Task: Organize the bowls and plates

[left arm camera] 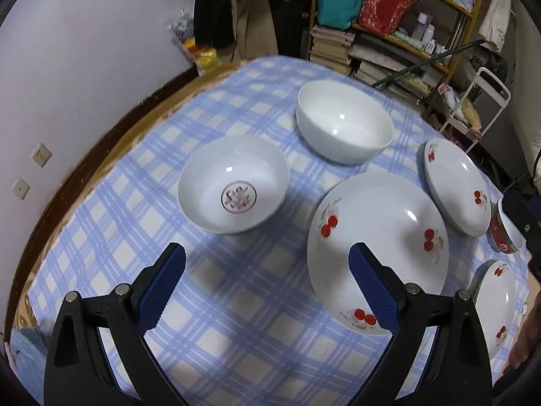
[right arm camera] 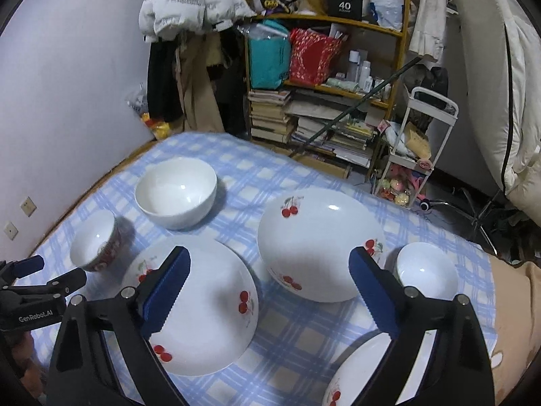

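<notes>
On the blue checked cloth, my open left gripper hovers with nothing between its fingers. Ahead of it sits a white bowl with a round emblem inside; a plain white bowl is farther back. The large cherry plate lies under its right finger, with two more cherry plates and a small red-patterned bowl to the right. My right gripper is open and empty above the gap between two cherry plates. A small bowl sits right of it.
A cluttered shelf with books and bags and a white cart stand beyond the table's far edge. The wall runs along the left. The left gripper shows at the right wrist view's left edge, near a red-patterned bowl.
</notes>
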A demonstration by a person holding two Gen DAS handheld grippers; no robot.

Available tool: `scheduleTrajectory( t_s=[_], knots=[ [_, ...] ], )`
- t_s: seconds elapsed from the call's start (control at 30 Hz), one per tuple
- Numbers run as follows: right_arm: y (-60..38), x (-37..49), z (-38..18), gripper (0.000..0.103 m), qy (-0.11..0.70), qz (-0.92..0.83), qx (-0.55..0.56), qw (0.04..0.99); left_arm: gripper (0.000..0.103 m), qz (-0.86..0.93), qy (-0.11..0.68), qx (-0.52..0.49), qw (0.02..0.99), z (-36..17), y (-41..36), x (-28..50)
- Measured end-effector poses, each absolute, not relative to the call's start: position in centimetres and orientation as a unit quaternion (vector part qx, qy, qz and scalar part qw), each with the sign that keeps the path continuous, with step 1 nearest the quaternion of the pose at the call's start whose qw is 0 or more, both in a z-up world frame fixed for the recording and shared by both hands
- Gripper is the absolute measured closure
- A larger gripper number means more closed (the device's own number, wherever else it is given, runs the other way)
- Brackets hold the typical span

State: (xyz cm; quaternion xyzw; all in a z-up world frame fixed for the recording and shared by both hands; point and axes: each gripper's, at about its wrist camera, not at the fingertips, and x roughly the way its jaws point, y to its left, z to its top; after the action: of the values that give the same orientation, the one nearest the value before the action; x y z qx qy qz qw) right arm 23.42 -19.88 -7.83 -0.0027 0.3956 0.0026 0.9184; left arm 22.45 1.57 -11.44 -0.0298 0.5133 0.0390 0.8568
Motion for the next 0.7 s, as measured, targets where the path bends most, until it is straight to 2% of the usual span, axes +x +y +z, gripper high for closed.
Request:
scheduleTrajectory(
  t_s=[0.1,0.3,0.47,0.53,0.7],
  knots=[
    [-19.9,23.9,-9.2,0.008,0.412,0.013,0.002,0.911,0.007,0.029,0.531,-0.043,0.846,-12.4,1.6,22.6],
    [-19.7,24.8,-11.6,0.010,0.437,0.023,0.001,0.899,0.007,0.015,0.565,-0.069,0.822,-14.3,1.6,22.4],
    [-19.3,25.3,-13.6,0.020,0.469,0.030,-0.012,0.883,0.007,0.009,0.578,-0.080,0.812,-15.1,1.6,22.9],
    [-19.3,25.5,-14.2,0.029,0.477,0.031,-0.013,0.878,0.007,0.007,0.582,-0.086,0.809,-15.4,1.6,23.1],
    [-19.5,25.8,-15.1,0.042,0.490,0.037,0.001,0.871,0.007,0.010,0.585,-0.082,0.807,-16.0,1.5,23.5]
  ],
)
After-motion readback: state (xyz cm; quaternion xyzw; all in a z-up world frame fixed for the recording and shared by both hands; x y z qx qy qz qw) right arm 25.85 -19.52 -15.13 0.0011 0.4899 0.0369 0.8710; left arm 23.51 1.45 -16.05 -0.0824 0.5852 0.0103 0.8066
